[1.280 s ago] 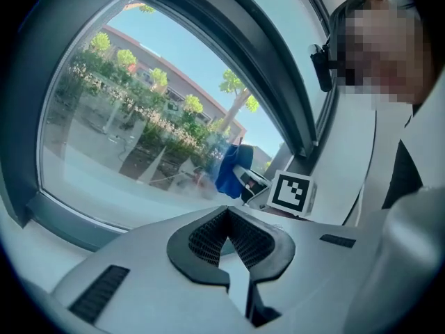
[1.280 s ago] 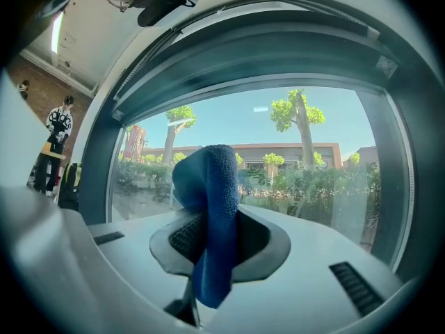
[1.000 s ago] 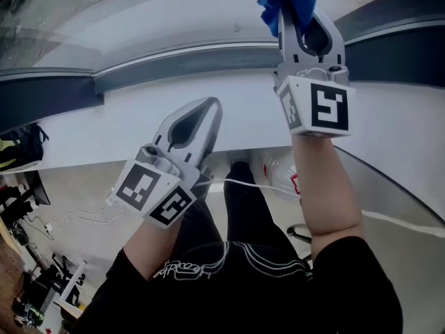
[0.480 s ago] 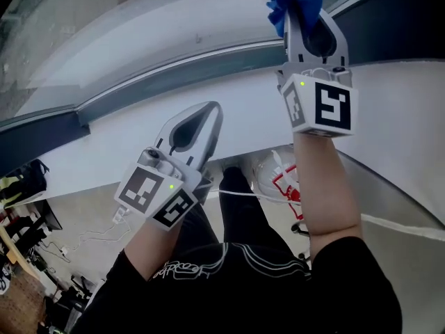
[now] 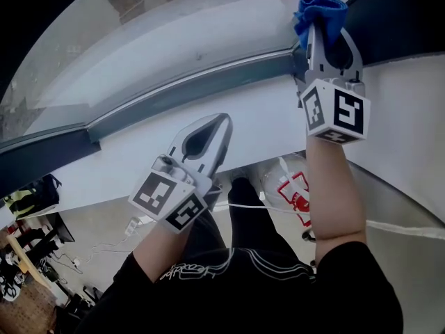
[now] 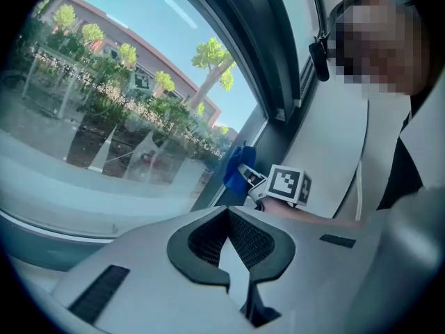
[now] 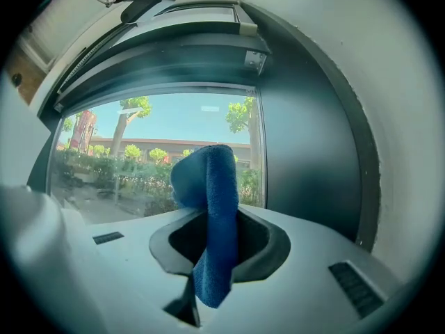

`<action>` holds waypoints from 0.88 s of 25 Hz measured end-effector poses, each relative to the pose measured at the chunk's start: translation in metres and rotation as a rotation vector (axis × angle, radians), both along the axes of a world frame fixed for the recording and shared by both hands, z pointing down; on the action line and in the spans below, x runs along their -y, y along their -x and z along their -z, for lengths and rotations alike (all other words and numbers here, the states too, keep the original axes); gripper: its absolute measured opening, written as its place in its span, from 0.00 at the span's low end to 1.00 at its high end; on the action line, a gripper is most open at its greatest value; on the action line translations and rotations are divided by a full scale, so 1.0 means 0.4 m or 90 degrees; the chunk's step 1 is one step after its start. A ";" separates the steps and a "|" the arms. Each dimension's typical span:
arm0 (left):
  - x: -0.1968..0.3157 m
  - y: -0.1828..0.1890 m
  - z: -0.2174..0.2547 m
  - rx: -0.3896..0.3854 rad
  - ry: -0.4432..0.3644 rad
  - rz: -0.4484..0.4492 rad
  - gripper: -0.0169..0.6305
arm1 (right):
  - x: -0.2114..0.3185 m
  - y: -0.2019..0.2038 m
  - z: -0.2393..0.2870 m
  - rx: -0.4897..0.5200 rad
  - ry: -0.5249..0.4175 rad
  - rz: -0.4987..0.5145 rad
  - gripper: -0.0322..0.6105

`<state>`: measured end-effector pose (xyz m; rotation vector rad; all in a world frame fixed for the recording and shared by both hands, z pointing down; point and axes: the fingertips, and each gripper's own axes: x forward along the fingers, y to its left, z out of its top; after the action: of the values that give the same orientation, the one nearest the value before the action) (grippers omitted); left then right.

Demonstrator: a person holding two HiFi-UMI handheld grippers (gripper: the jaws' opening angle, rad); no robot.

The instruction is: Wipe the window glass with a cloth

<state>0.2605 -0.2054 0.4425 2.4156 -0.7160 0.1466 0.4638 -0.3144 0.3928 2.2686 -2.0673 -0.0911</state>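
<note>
Two grippers are in play, and only one has a job right now. The right gripper [image 5: 318, 32] is squeezed tight on one blue cloth [image 5: 319, 11], which sticks out past its jaws in a soft bunch so that the cloth, not the hard jaws, would meet the glass. It is held up high, by the low right corner of the window glass [image 5: 174, 40], right next to the dark frame [image 5: 208, 82]. I cannot tell if the cloth is touching the glass or only very near it. That corner looks to me like a good place to begin a wipe across. The left gripper [image 5: 221, 122] has its jaws closed with nothing between them. It hangs lower, over the white ledge [image 5: 264, 117], most likely to keep out of the way. Counting up: two grippers, one cloth, one big pane of glass, with trees and a building outside.
</note>
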 end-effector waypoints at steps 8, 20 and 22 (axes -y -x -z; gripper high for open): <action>-0.029 0.131 -0.008 -0.004 0.001 0.030 0.04 | -0.072 0.185 -0.001 -0.007 0.001 0.062 0.15; -0.047 0.561 0.004 0.008 0.008 0.163 0.04 | -0.132 0.691 -0.024 0.027 0.048 0.235 0.15; -0.047 0.654 0.003 0.012 0.007 0.191 0.04 | -0.129 0.796 -0.028 0.033 0.050 0.266 0.15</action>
<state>-0.0010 -0.1864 0.4413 2.2680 -1.0716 0.0499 0.1455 -0.2628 0.4040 1.7811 -2.4908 0.0269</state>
